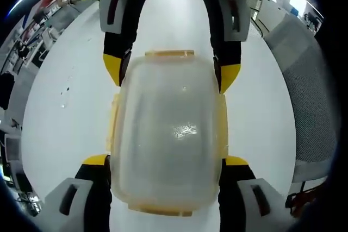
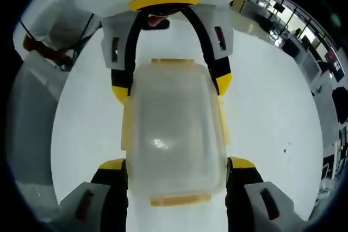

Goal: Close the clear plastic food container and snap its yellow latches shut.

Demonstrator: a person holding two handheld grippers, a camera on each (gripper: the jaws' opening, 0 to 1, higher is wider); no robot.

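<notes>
The clear plastic container (image 1: pixel 168 134) lies on the white table (image 1: pixel 65 107) with its lid on. Yellow latches (image 1: pixel 168 54) show at both ends and along both long sides. My left gripper (image 1: pixel 166 160) is open, its yellow-tipped jaws close against the container's two long sides at the near end. My right gripper (image 1: pixel 171 74) comes in from the far end and straddles the container the same way, open. In the right gripper view the container (image 2: pixel 174 134) sits between the right gripper (image 2: pixel 176 162) below and the left gripper (image 2: pixel 171 85) above. Whether the latches are snapped down is unclear.
A grey chair (image 1: pixel 310 107) stands by the table edge. Office desks and clutter (image 1: pixel 38 20) lie beyond the table. A person's white sleeve (image 2: pixel 49 25) shows behind the left gripper. The white tabletop (image 2: pixel 272 123) stretches bare on both sides of the container.
</notes>
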